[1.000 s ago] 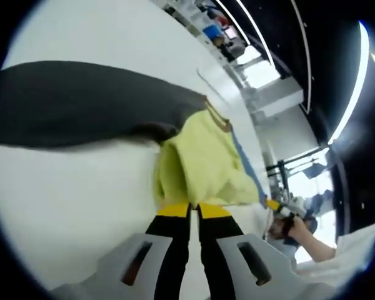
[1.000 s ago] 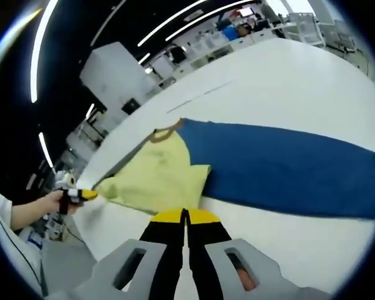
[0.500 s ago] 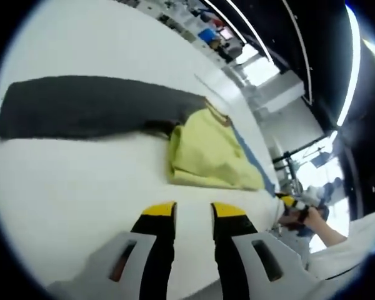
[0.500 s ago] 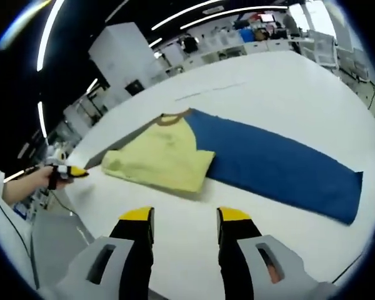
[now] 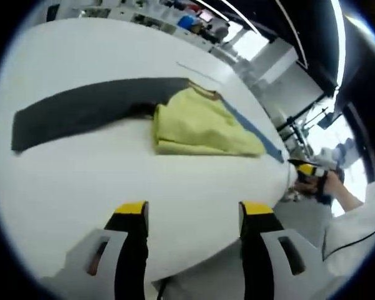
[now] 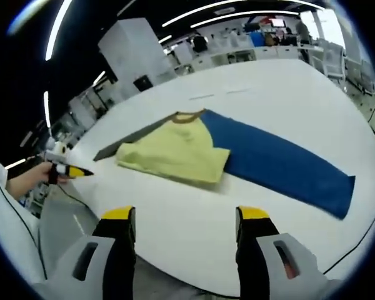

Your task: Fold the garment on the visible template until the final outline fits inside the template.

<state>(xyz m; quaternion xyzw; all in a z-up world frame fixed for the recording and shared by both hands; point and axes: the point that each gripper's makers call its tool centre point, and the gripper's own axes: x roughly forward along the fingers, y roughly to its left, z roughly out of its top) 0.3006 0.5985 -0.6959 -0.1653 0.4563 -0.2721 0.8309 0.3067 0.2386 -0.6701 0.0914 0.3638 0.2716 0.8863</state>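
White table [image 6: 194, 206], folded garment [image 6: 175, 153] released, both grippers now wider apart.

In the left gripper view, the left gripper [image 5: 192, 215] is held with its jaws wide apart above a white table [image 5: 81, 181]. A folded yellow garment [image 5: 197, 123] is laid on a long dark template [image 5: 94, 109]. The right gripper [image 5: 306, 170] is seen at the right, off the table.

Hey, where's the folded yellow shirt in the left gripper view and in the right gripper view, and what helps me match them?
Left gripper view: the yellow shirt lies upper centre, right of the dark strip.
Right gripper view: the yellow shirt lies centre-left, left of the blue strip.
Shared landmark: its brown collar, at the shirt's far edge.
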